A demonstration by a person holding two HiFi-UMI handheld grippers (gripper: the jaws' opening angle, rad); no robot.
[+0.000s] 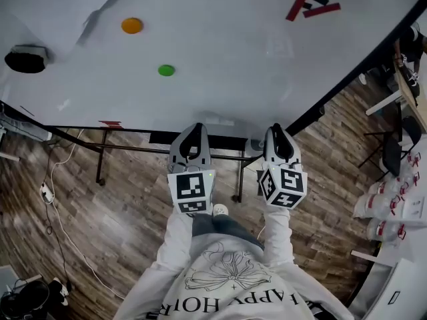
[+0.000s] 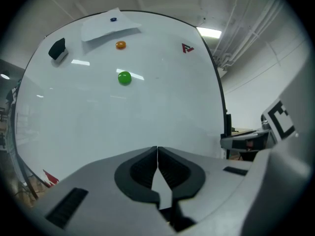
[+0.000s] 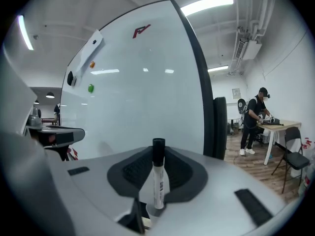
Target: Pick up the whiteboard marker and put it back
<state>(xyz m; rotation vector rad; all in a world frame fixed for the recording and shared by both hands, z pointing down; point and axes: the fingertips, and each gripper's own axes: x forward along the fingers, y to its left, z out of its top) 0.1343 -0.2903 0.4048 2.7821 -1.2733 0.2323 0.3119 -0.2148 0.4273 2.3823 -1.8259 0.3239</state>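
Plainly, the right hand-held gripper (image 3: 158, 154) is clenched on the marker (image 3: 158, 181); the marker stands upright between its 2 jaws, black cap on top and white barrel below, with the cap rising just above the jaw tips. The left hand-held gripper (image 2: 157, 152) holds nothing; its 2 jaws are pressed together at the tips.

From the head view both hand-held grippers sit side by side, apart, at the lower edge of the whiteboard (image 1: 227, 52), pointing toward it; each carries its cube of square markers toward the person's chest. The board is blank apart from a few things: a green magnet (image 1: 166, 70) near the middle; an orange magnet (image 1: 131, 25) above and left of it; a black eraser (image 1: 25, 59) stuck at the far left; a red logo (image 1: 310, 4) in the upper right corner. A pale sheet (image 2: 109, 26) is pinned near the board's top edge in the left gripper view. Below lies a wood-plank floor (image 1: 133, 212).

Off to the right of the board, in the right gripper view, a person (image 3: 256, 119) stands at a tabletop (image 3: 280, 124); a dark chair (image 3: 294, 154) stands just beside it.
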